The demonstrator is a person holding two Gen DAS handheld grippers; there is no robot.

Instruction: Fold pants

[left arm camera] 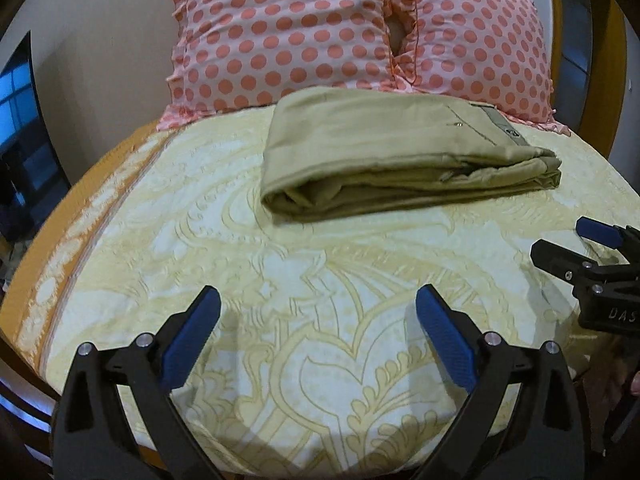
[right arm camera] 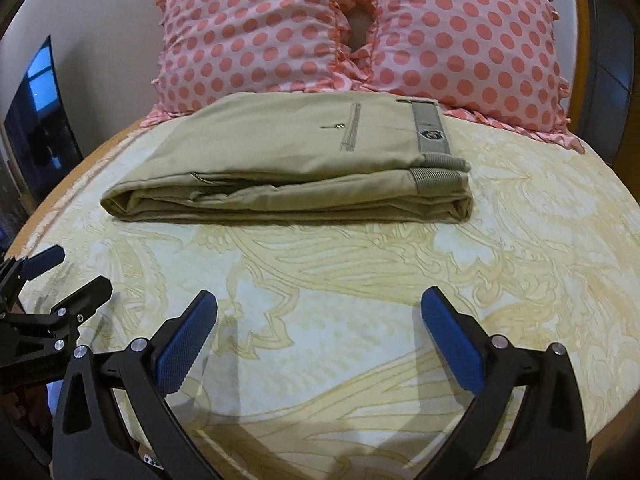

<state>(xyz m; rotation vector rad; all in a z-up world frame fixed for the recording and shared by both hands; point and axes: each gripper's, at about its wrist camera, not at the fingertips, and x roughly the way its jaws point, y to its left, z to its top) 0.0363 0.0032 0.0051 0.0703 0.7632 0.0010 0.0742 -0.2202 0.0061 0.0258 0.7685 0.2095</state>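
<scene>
Already folded, the soft, limp khaki pants [left arm camera: 400, 152] likely lift best by their thick stacked edge; left gripper [left arm camera: 318, 300] and right gripper [right arm camera: 319, 300] gape empty.

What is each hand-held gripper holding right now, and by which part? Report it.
Nothing. The left hand-held gripper and right hand-held gripper are both open over the bedspread, clear of the folded pants.

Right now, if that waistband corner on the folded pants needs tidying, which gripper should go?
Right, probably. The right gripper faces the khaki pants with the waistband ahead, slightly to its right. From the left gripper it lies far right. Both are open and clear of the cloth.
</scene>
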